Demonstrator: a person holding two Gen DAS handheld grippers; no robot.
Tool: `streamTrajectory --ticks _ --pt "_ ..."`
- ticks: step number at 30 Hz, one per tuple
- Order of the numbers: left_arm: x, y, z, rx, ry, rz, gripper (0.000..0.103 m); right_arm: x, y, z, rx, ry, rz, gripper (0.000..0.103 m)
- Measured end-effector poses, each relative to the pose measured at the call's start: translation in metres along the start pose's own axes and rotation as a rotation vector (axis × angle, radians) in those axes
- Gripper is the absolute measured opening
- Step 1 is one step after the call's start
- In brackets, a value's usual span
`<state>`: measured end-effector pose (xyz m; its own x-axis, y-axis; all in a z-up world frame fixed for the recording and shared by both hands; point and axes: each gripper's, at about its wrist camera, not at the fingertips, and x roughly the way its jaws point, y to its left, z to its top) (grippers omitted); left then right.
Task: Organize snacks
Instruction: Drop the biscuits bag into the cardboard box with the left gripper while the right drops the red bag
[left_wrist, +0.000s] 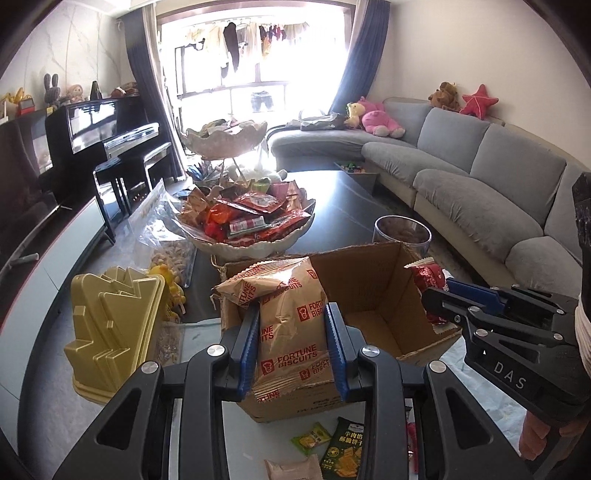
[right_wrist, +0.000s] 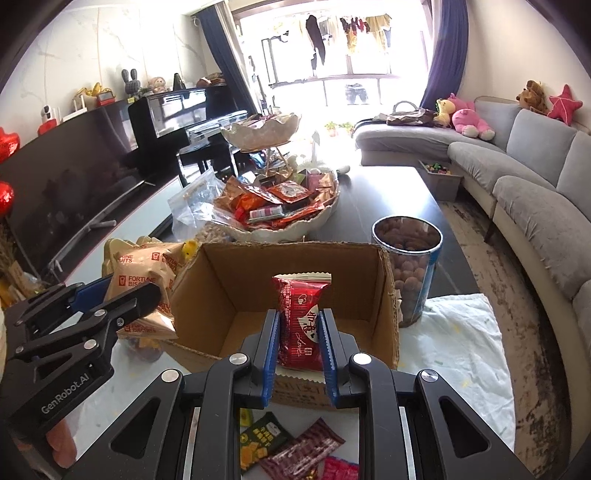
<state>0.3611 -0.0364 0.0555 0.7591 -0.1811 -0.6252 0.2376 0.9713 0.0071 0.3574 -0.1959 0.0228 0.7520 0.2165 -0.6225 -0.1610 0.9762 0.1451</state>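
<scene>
here both grippers angled down (jaws clamped): left gripper biscuit packet, right gripper red packet.

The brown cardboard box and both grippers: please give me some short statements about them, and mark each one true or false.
1. The left gripper is shut on a tan Fortune Biscuits packet. True.
2. The right gripper is open and holds nothing. False: it is shut on a red foil snack packet.
3. The open brown cardboard box is packed full. False: its visible inside looks bare.
4. A clear round jar of brown snacks stands beside the box. True.
</scene>
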Motion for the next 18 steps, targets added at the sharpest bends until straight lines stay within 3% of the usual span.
streamTrajectory --ticks 8,10,11,13,18 --pt "0.030 0.004 0.005 -0.009 0.050 -0.008 0.036 0.022 -0.002 0.012 -0.013 0.013 -0.014 0.023" --pt "0.029 0.004 0.004 -0.012 0.043 0.020 0.058 0.025 -0.003 0.014 -0.011 0.009 -0.020 0.024" --pt "0.027 0.005 0.003 -0.011 0.032 0.032 0.062 0.025 -0.003 0.016 -0.009 0.003 -0.029 0.026" --pt "0.022 0.006 0.000 -0.005 0.022 0.038 0.063 0.024 -0.005 0.016 -0.005 -0.006 -0.052 0.051" --pt "0.003 0.007 -0.008 -0.023 0.004 0.025 0.074 0.009 -0.003 0.006 -0.020 -0.036 -0.089 0.054"
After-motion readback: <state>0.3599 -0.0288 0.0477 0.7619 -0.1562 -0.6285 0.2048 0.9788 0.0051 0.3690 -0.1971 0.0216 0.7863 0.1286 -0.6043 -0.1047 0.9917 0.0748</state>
